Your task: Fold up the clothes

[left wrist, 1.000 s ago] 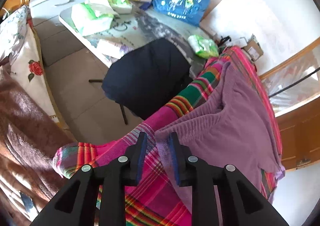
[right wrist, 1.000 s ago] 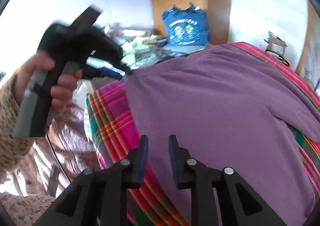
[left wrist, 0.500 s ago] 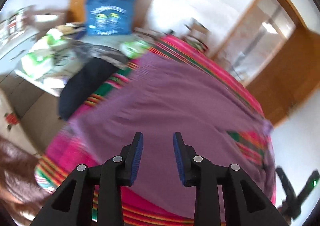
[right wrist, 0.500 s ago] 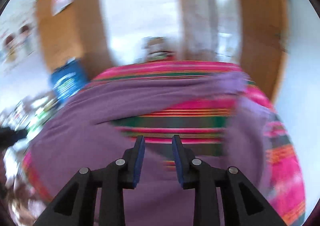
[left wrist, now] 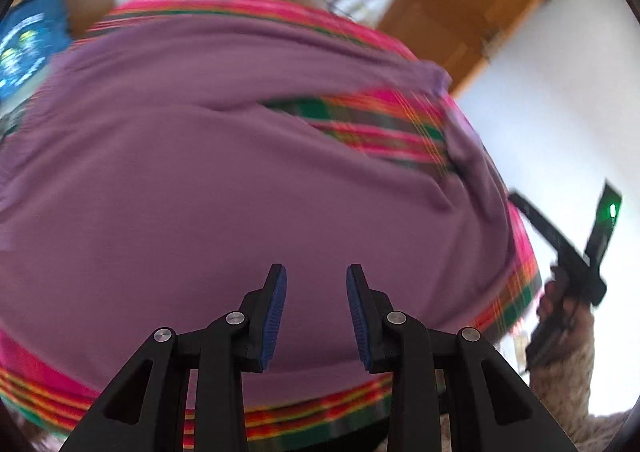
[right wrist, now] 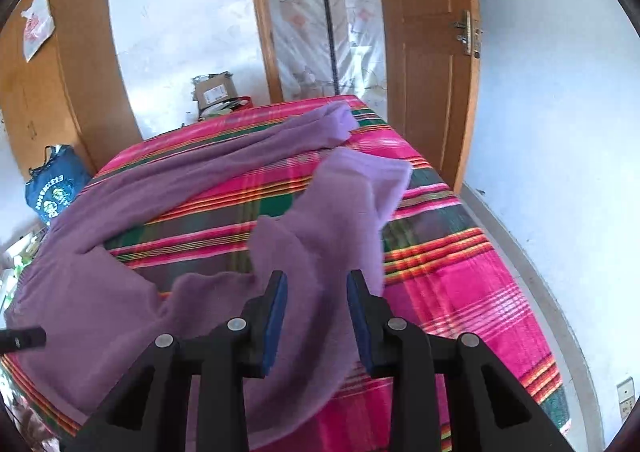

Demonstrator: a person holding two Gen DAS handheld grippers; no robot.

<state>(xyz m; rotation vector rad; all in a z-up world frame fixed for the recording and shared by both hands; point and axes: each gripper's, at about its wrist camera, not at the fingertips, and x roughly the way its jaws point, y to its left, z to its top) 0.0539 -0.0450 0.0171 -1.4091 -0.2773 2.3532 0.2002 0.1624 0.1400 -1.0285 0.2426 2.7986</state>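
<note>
A purple pair of trousers lies spread on a bed covered by a pink plaid blanket. My left gripper hovers over the wide body of the garment, jaws apart with nothing between the pads. In the right wrist view the two legs split: the far leg runs toward the bed's far corner and the near leg lies rumpled on the blanket. My right gripper sits above that near leg, open, the cloth showing behind the gap. A hand holds the right gripper at the bed's right edge.
A wooden door and a plastic-covered doorway stand beyond the bed. A blue bag and a wardrobe are at the left, a cardboard box by the far wall. The left gripper's tip pokes in at the left edge.
Both views have swung from the cluttered table side across the trousers toward the door side. Both sets of jaws stand wider apart than a second ago.
</note>
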